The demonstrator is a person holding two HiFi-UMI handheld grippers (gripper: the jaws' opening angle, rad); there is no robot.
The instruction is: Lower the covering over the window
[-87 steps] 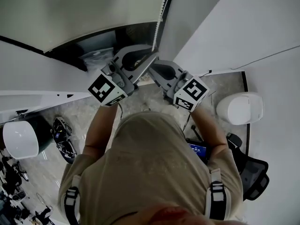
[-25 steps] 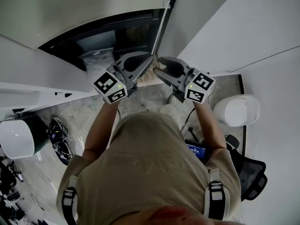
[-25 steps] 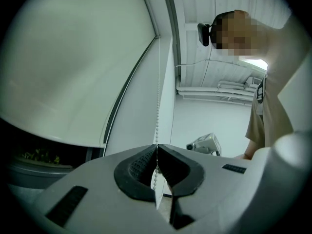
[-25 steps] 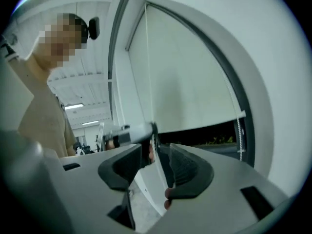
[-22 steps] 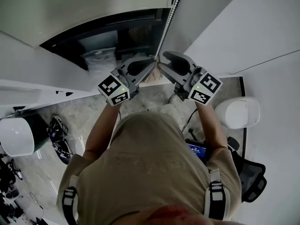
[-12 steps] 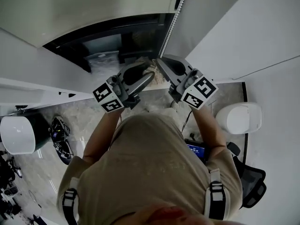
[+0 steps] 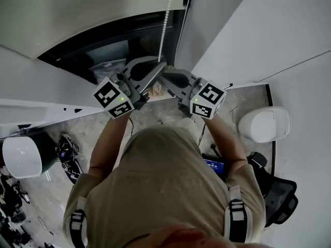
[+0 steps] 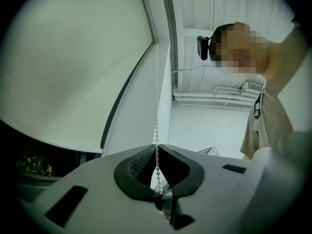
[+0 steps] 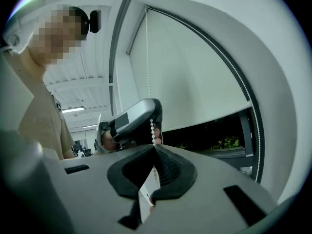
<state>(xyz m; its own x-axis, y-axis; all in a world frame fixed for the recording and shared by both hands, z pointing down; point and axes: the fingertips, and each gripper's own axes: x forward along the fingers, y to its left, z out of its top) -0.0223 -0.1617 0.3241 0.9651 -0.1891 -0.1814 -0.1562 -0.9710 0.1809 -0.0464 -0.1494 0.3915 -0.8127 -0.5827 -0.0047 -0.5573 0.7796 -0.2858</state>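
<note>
Both clenched on the bead chain (image 8: 157,106): left gripper (image 8: 157,147) just above right gripper (image 9: 155,147). Roller blind (image 9: 195,82) hangs partway down the window (image 9: 214,130), dark glass exposed below its bottom edge.

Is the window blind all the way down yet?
Not yet: partly down. A dark strip of window shows below the roller blind's bottom edge.

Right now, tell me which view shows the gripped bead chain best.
The left gripper view: the chain hangs in a long clear line beside the blind, down into the left gripper's shut jaws. The right gripper view shows just a short stretch of it above the right gripper's shut jaws; the head view, a thin distant strand.
</note>
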